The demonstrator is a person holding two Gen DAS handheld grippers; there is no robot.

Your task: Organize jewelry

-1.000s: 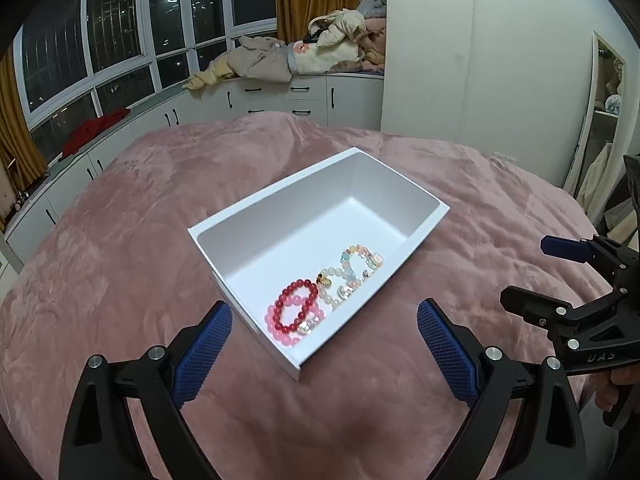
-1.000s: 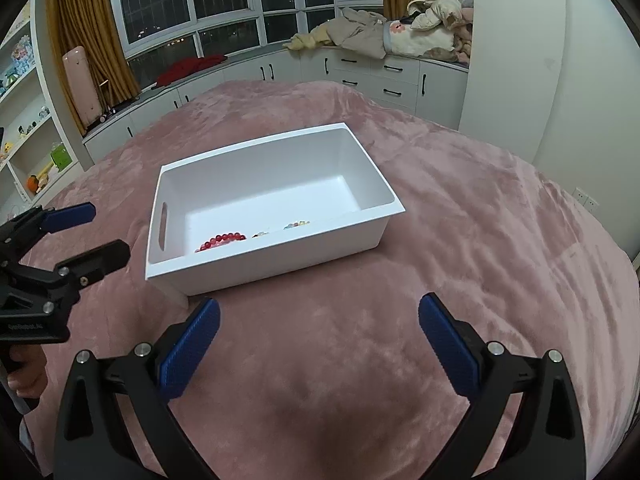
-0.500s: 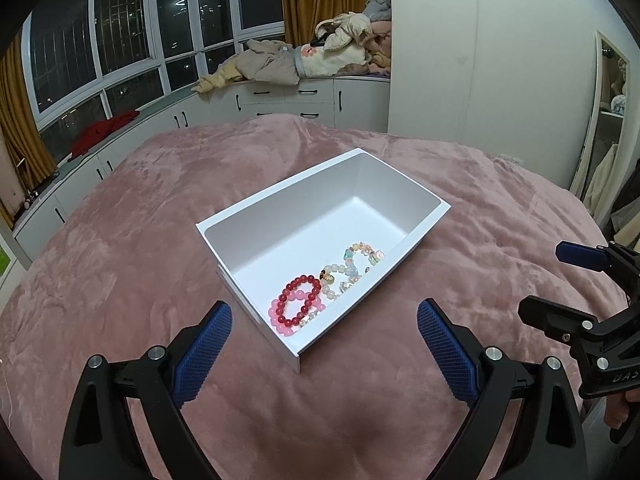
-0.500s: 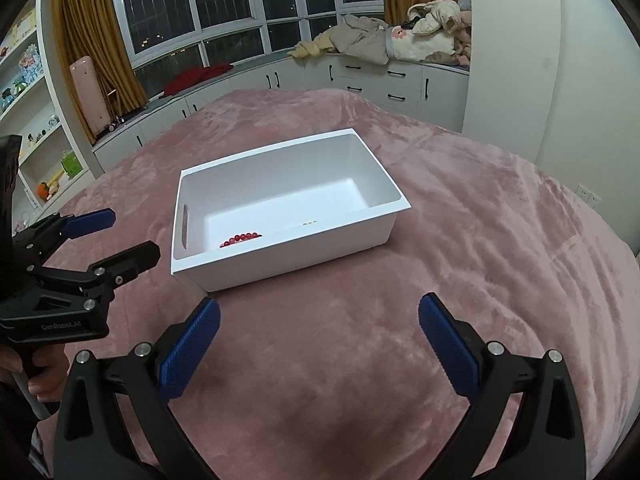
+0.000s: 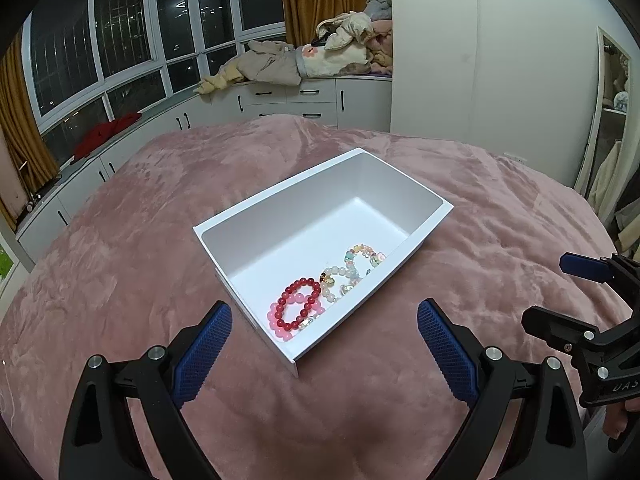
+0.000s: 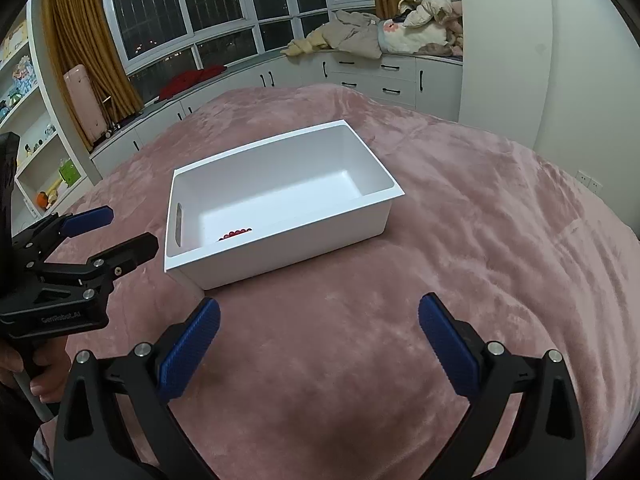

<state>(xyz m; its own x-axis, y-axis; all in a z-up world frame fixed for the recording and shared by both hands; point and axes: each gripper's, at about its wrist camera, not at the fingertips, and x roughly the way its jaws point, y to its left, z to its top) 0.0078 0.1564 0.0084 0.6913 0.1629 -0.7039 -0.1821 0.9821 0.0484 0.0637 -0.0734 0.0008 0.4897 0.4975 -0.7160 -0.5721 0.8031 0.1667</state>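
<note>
The left gripper [image 5: 324,332] hangs over the pink bed [image 5: 120,272], its jaws spread wide and holding nothing. Just ahead sits the white box [image 5: 304,184]. From the left wrist view its floor is plain: a red bead bracelet [image 5: 301,303] lies on a pink bead bracelet [image 5: 276,322] at the near corner, touching a pale bead bracelet [image 5: 334,280], with a pastel bead bracelet [image 5: 362,256] beside that along the right wall. The right gripper [image 5: 560,292] shows at the far right edge, apart from the box.

The right wrist view hides nearly all of this behind the box's near wall; only an arc of the red bead bracelet [image 6: 235,233] peeks over it. It adds a slot handle [image 6: 178,224] in the left end wall, and the left gripper [image 6: 120,232] at far left. The right gripper [image 6: 319,330] also has jaws wide and empty.

Against a second ago, the box looks smaller and farther in both views, and the bracelets lie as before.
</note>
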